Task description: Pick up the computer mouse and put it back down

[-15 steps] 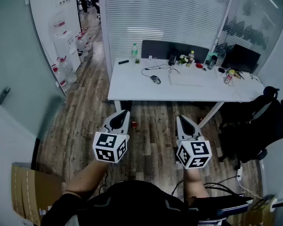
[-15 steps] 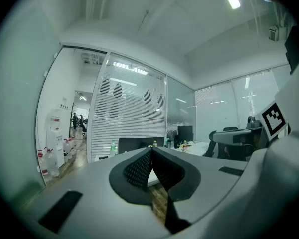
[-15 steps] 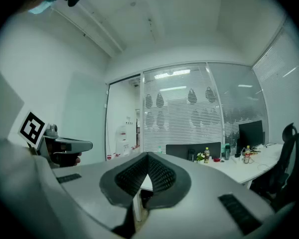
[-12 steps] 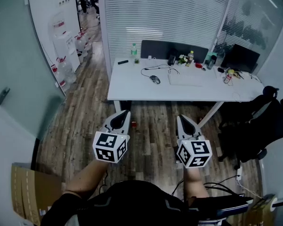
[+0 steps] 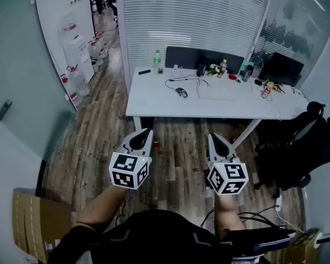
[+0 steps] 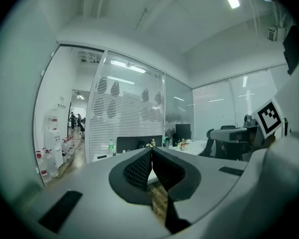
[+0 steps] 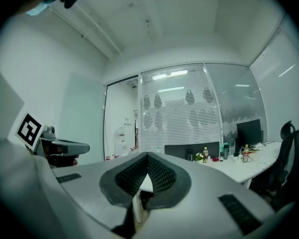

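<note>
Ahead, a white desk [image 5: 154, 102] bearing the mouse [image 5: 181, 93] stands on wood-plank floor [image 5: 179, 147].

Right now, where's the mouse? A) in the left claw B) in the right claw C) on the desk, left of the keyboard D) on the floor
C: the mouse sits on the desk left of the keyboard; left claw and right claw are shut, empty, short of the desk.

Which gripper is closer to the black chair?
Right. The right gripper is left of the black chair in the head view; the left gripper is farther off, beyond the right one.
</note>
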The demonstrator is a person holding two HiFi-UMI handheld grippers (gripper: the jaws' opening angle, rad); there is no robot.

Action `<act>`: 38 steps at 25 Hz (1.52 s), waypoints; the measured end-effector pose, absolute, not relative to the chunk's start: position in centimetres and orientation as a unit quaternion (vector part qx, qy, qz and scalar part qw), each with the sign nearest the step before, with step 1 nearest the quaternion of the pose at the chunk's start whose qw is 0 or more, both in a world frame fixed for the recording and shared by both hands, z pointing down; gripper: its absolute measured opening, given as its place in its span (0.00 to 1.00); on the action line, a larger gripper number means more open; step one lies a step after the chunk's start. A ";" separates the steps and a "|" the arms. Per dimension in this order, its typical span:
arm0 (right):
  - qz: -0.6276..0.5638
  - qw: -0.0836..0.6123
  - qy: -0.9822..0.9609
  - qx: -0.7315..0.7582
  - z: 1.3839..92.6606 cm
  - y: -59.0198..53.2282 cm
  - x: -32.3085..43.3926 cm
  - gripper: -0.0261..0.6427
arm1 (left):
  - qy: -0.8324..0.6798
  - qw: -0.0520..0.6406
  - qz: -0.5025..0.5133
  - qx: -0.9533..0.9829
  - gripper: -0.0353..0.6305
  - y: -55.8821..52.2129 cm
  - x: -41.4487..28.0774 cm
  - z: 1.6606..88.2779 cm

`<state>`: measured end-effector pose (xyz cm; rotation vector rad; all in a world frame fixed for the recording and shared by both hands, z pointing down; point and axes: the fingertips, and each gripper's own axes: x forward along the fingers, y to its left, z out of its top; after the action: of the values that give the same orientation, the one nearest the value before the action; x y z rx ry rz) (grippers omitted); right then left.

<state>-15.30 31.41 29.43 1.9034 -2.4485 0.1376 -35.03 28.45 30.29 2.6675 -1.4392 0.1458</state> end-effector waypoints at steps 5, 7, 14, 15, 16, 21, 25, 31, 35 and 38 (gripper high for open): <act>0.045 0.020 -0.792 0.609 29.4 31.4 -15.4 0.04 | -0.470 0.047 0.041 0.881 0.10 28.7 -34.8 29.8; 0.042 0.022 -0.793 0.607 29.2 31.4 -15.3 0.04 | -0.465 0.043 0.038 0.883 0.10 29.0 -34.6 29.7; 0.036 0.011 -0.799 0.600 28.6 31.6 -14.5 0.13 | -0.460 0.044 0.028 0.886 0.10 29.4 -33.7 29.6; 0.034 0.007 -0.801 0.598 28.4 31.6 -14.4 0.17 | -0.462 0.039 0.028 0.885 0.12 29.5 -33.7 29.6; 0.032 0.003 -0.803 0.595 28.3 31.7 -14.4 0.21 | -0.465 0.033 0.028 0.884 0.20 29.6 -33.7 29.5; 0.032 0.007 -0.810 0.586 28.4 31.5 -14.0 0.41 | -0.463 0.029 0.031 0.885 0.43 29.6 -33.3 29.6; 0.034 0.008 -0.811 0.584 28.4 31.4 -12.9 0.49 | -0.456 0.037 0.020 0.889 0.50 29.7 -32.4 29.2; 0.036 0.007 -0.817 0.576 28.7 31.3 -11.9 0.54 | -0.443 0.049 0.006 0.895 0.52 29.9 -30.8 29.1; 0.037 0.008 -0.821 0.569 28.9 31.2 -11.1 0.54 | -0.437 0.044 0.014 0.898 0.52 29.7 -29.3 29.5; 0.037 0.008 -0.825 0.564 29.1 31.1 -10.3 0.55 | -0.433 0.045 0.016 0.900 0.52 29.6 -28.0 29.7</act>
<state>-10.27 31.07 29.05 1.7617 -2.5783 0.1149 -27.99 29.60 29.69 2.7505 -1.3227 0.0476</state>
